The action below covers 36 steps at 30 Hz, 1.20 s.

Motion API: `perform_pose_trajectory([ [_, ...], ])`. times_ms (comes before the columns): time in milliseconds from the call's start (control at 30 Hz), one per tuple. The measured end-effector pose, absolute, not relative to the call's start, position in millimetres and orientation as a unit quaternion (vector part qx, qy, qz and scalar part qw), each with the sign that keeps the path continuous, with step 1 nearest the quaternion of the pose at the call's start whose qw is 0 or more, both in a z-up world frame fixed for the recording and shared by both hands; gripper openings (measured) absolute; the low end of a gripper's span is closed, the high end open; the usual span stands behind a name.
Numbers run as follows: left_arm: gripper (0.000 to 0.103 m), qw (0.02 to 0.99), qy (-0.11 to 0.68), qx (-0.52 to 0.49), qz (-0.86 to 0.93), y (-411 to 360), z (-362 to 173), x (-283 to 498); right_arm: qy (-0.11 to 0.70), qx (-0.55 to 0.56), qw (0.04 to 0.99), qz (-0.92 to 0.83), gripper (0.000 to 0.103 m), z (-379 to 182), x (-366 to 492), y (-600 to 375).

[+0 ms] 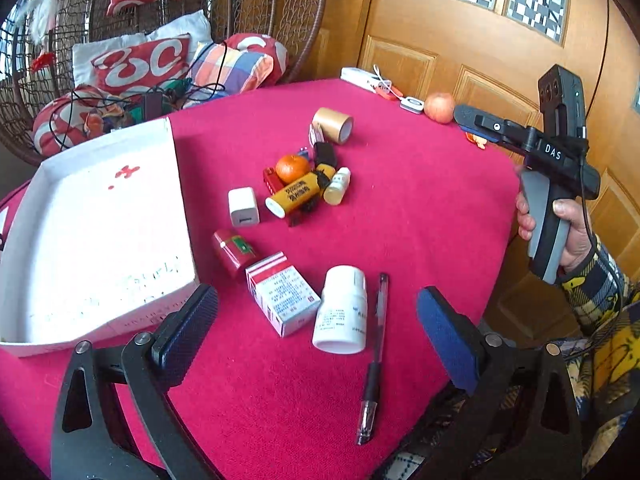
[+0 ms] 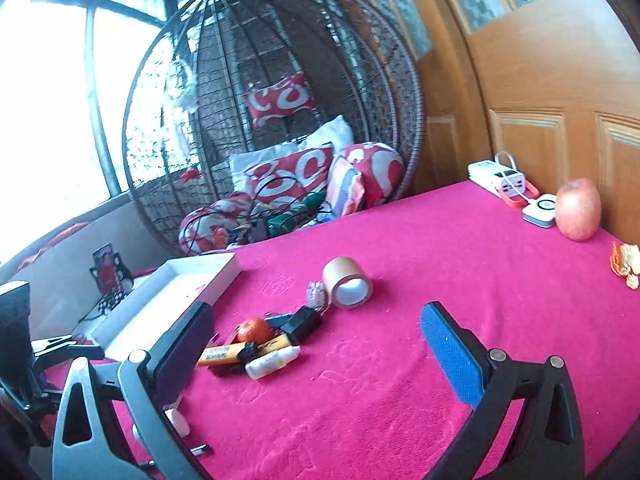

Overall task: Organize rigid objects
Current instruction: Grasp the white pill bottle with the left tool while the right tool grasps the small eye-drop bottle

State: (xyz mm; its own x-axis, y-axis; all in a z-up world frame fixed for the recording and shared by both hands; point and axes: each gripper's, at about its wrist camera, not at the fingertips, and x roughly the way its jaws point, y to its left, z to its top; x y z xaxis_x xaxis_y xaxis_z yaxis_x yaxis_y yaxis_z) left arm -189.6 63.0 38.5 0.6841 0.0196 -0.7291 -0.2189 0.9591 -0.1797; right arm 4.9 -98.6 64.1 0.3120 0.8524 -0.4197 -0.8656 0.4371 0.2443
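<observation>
Both grippers' fingers spread, holding nothing; white bottle [image 1: 341, 309] lying sideways, label print unreadable.

Both black two-finger claws gape wide and empty, the left claw [image 1: 316, 330] low over the desk, the right claw [image 2: 318, 350] gripped by a bare hand [image 1: 568, 236].

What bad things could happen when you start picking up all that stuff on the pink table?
The white bottle lies on its side touching the pen; both might roll if nudged. The small pile is crowded, and the orange sits on top, so grabbing something under it may send it rolling. The white box is empty and light-looking; a bump might slide it.
</observation>
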Motion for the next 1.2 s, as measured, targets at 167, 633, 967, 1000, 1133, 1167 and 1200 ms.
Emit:
perform_pose_trajectory([
  [167, 0.076, 0.894, 0.421, -0.146, 0.047, 45, 13, -179, 0.289, -0.044, 0.788, 0.542, 0.103, 52, -4, -87],
  [633, 0.036, 0.882, 0.449, -0.127, 0.070, 43, -6, -150, 0.320, -0.103, 0.767, 0.546, 0.103, 29, -1, -61],
  [967, 0.036, 0.893, 0.417, -0.150, 0.084, 53, 1, -177, 0.316, -0.260, 0.730, 0.547, 0.100, 1, -13, 26],
  [1000, 0.036, 0.894, 0.411, -0.153, 0.087, 56, 4, -179, 0.318, -0.269, 0.729, 0.544, 0.100, -3, -13, 31],
  [1133, 0.036, 0.899, 0.389, -0.171, 0.103, 68, 15, -188, 0.339, -0.289, 0.719, 0.534, 0.083, -17, -7, 42],
  [1167, 0.036, 0.900, 0.385, -0.175, 0.106, 71, 16, -190, 0.339, -0.286, 0.719, 0.535, 0.078, -17, -7, 41],
  [1200, 0.036, 0.900, 0.381, -0.179, 0.110, 74, 18, -192, 0.337, -0.283, 0.720, 0.536, 0.074, -14, -7, 40],
])
